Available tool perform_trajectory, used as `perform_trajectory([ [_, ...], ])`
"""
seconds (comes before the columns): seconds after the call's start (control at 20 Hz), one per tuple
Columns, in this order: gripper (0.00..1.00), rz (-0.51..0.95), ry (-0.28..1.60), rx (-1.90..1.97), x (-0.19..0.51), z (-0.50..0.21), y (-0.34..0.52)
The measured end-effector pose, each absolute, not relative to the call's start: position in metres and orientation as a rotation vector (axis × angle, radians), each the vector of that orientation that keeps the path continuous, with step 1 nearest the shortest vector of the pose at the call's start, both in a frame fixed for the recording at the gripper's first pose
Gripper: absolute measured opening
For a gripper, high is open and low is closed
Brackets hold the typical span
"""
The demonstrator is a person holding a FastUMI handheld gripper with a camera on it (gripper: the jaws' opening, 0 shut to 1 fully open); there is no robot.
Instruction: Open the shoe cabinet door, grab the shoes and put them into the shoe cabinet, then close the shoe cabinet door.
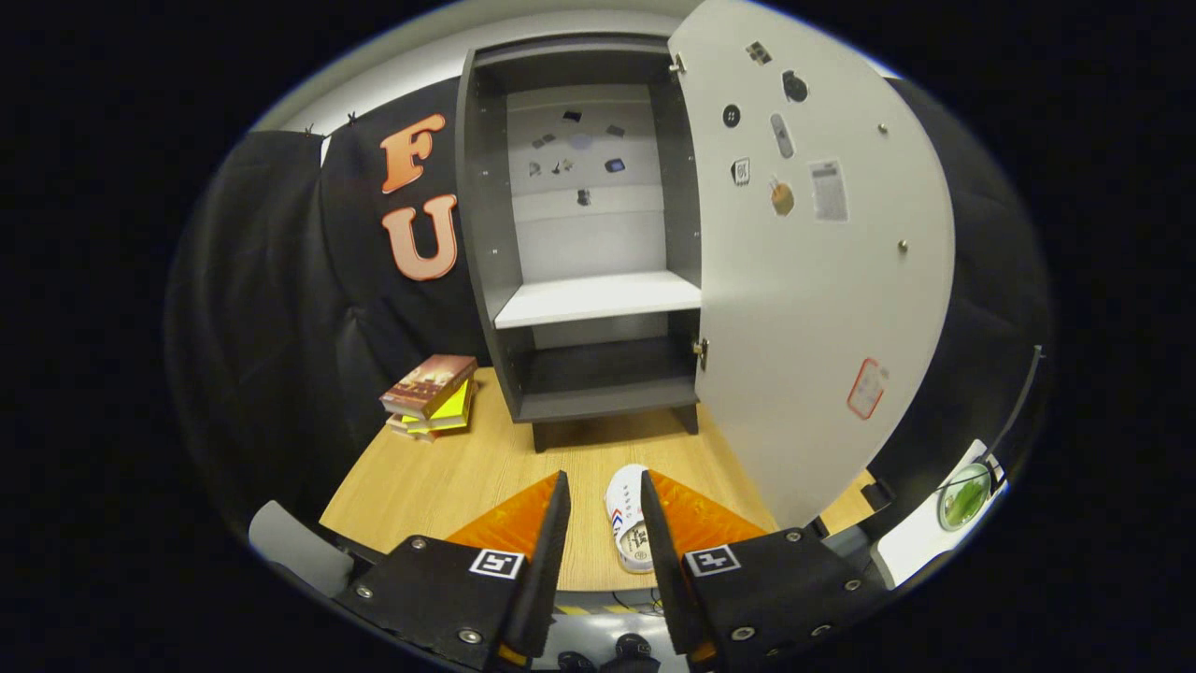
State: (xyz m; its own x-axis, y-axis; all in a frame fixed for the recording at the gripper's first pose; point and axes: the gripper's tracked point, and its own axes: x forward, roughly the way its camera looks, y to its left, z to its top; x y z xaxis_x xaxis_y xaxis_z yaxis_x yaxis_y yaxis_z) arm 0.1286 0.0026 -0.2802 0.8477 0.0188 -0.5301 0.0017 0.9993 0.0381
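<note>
**Wood-grain bench, cabinet open, shoe waiting between the fingers**

Pale wood grain covers the bench (420, 477), and on it stands the dark grey shoe cabinet (579, 243), raised on short legs. Its door (822, 280) hangs wide open on the right side, a big light panel swung out toward the gripper, with stickers and small magnets dotted over its inner face and a red-edged label lower down. Inside, a white shelf (598, 297) splits the cabinet into a tall upper compartment and a low bottom one; both are bare of shoes. A few small dark bits are stuck to the light back wall of the upper part.

The gripper (603, 533) hovers low over the near edge of the bench with its fingers spread apart, holding nothing. A single white shoe (631, 519) lies on the bench in the gap between them, closer to the right finger, its length running toward the cabinet. I cannot tell whether that finger touches it. The shoe sits well in front of the cabinet's legs, outside it.

Off to the left of the cabinet, a small stack of books (430, 397) rests on the bench against the black cloth wall.
</note>
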Motion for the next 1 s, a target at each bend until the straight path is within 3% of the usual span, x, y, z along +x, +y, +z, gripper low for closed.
perform_trajectory([
  [1.0, 0.49, 0.013, 0.934, -0.041, 0.175, -0.499, 0.001],
])
